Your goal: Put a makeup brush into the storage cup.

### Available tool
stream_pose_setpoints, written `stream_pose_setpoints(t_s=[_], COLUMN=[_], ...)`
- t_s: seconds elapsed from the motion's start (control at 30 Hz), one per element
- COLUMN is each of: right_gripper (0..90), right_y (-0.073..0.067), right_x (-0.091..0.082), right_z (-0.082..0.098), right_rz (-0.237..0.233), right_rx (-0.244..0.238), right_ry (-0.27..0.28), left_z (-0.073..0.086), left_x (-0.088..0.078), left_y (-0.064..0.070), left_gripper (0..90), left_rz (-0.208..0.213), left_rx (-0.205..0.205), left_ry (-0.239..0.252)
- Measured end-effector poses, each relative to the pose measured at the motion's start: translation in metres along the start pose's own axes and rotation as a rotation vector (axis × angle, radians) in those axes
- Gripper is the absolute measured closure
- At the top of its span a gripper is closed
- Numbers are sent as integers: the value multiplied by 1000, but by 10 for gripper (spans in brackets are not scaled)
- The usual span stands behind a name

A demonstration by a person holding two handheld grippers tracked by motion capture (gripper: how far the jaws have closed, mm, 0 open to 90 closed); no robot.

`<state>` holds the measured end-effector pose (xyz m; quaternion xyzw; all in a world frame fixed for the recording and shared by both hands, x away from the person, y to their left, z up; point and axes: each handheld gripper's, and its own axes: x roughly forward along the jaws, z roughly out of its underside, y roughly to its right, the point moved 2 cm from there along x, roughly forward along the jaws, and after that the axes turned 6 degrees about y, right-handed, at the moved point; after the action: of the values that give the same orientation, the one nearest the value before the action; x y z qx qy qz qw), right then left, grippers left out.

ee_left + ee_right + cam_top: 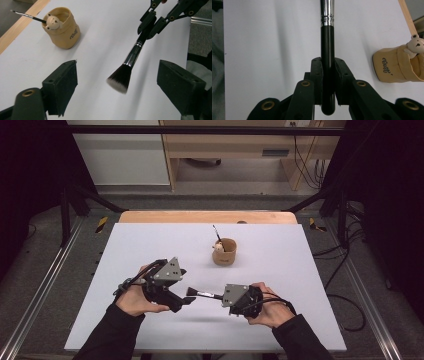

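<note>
Right tool clamps the makeup brush; left tool open around its bristles.

Colours of the brush, cup and work surface.
The brush had a glossy black handle, a silver ferrule and black bristles tipped white. The cup was tan, with dark lettering on its side and a cream bear figure at its rim; a thin black brush stood in it. The table was pale grey-white with a light wood far edge. Both grippers' jaws were matt black with brass-coloured rivets.
</note>
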<state>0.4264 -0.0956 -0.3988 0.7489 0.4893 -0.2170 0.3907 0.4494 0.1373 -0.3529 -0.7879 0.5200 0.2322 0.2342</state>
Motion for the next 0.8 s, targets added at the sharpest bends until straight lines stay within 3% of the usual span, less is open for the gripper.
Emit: stream_pose_setpoints(t_s=[0.2,0.8], right_gripper=[795,795], right_y=[2,4], right_x=[-2,-6], right_z=[2,10], right_rz=[17,51], right_rx=[11,121], right_ry=[17,90], left_z=[8,42], left_x=[-5,-8], left_y=[-1,0], left_gripper=[118,98], left_rz=[-29,-97], left_rx=[-38,-180], left_ry=[34,167])
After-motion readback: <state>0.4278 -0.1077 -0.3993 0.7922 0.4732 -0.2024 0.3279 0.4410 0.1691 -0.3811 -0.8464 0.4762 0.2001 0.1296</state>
